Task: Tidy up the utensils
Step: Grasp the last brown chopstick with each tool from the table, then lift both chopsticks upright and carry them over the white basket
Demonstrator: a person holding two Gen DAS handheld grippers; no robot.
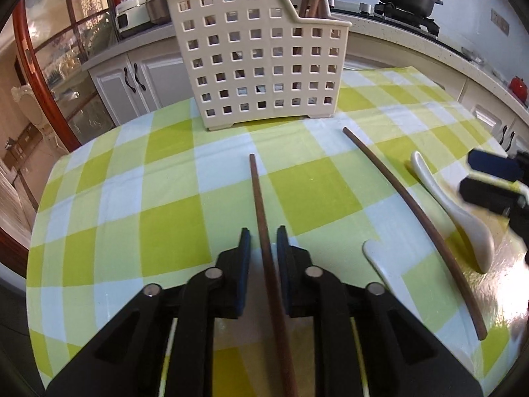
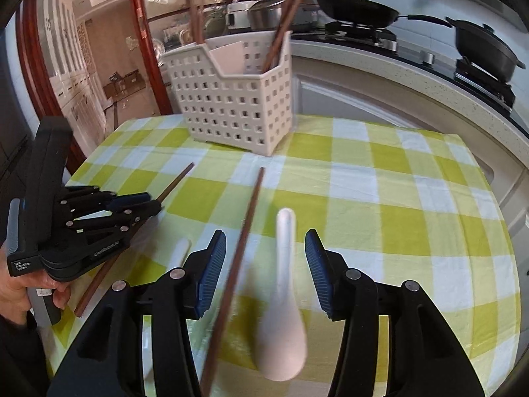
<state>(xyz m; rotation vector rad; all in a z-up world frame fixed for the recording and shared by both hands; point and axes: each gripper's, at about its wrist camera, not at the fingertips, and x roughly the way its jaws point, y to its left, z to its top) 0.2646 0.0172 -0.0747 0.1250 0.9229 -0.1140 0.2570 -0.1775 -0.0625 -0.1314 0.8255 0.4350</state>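
Perforated caddy (image 1: 261, 63) holding upright chopsticks (image 2: 281, 29), left gripper (image 1: 263, 241) jaws narrowly apart astride 1 chopstick (image 1: 264, 231), right gripper (image 2: 265, 248) spread.

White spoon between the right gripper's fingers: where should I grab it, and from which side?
Take the white spoon by its narrow handle, coming from above with the right gripper. It lies flat, handle pointing at the basket; the bowl is wide. Shift right first: a chopstick also lies between the fingers.

Brown chopsticks (image 1: 264, 231), white spoons (image 2: 284, 297), flat
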